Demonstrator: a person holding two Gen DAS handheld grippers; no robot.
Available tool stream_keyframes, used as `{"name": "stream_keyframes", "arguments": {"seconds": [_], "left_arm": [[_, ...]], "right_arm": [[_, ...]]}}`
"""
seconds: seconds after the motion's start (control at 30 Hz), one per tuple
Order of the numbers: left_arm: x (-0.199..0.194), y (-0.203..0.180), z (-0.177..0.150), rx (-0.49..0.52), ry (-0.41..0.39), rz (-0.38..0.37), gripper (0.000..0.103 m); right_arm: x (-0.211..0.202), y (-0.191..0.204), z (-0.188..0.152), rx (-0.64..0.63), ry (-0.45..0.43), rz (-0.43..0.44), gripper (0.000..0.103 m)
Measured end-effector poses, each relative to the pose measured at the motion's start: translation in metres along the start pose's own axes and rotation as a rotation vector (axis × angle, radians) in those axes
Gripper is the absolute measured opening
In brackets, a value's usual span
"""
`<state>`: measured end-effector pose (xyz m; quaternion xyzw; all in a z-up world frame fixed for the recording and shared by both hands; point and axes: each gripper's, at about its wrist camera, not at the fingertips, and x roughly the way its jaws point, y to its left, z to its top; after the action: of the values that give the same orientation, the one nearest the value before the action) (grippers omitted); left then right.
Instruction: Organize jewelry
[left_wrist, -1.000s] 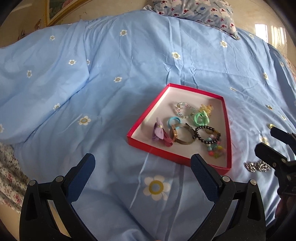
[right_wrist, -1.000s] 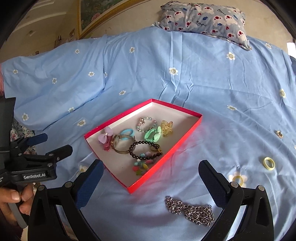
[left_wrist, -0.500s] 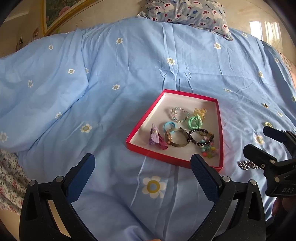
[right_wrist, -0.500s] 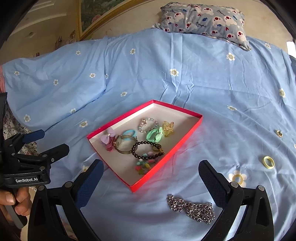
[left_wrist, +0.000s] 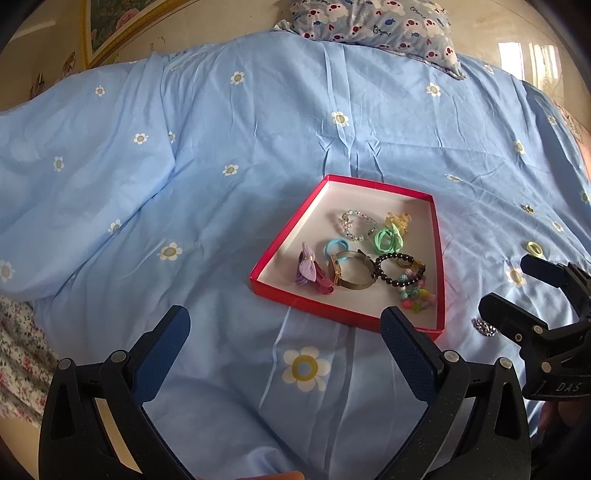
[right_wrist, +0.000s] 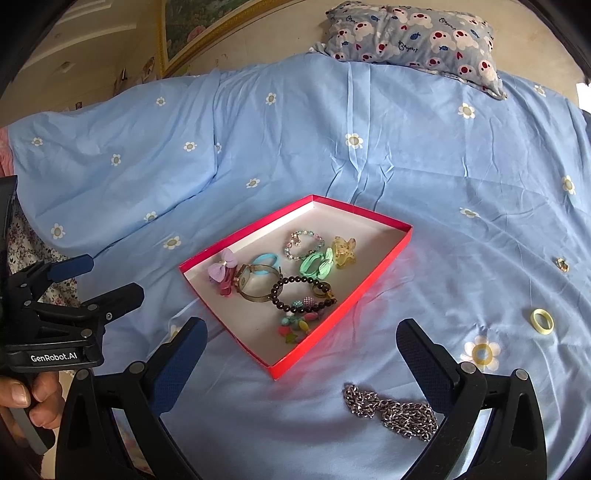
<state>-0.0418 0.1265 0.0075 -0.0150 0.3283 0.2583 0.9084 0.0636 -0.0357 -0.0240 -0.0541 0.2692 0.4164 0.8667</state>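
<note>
Blue flowered bedspread (right_wrist: 332, 177), pillow at the head. Left gripper (left_wrist: 284, 354) low at the bed's near edge, jaws wide, empty. Red tray (right_wrist: 373, 284) mid-bed, already holding bracelets and hair ties. Chain (right_wrist: 391, 410) heaped just ahead of right gripper (right_wrist: 301, 363), jaws wide. Judgement: pinch the heap's thickest part, lift clear, and lower into bare tray floor. Yellow ring (right_wrist: 542, 320) lies farther right.

A shallow red cardboard tray (right_wrist: 373, 275) with a white floor is lying on a pale blue bedsheet (right_wrist: 369, 166) (white daisies dotting it).
</note>
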Motion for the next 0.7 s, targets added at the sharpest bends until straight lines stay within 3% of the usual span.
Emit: {"name": "stream_keyframes", "arguments": {"seconds": [0.7], "left_arm": [[0.0021, -0.0004, -0.0006, -0.004, 0.008, -0.017, 0.103]], "right_arm": [[-0.0006, -0.0016, -0.0009, 0.006, 0.009, -0.015, 0.103]]}}
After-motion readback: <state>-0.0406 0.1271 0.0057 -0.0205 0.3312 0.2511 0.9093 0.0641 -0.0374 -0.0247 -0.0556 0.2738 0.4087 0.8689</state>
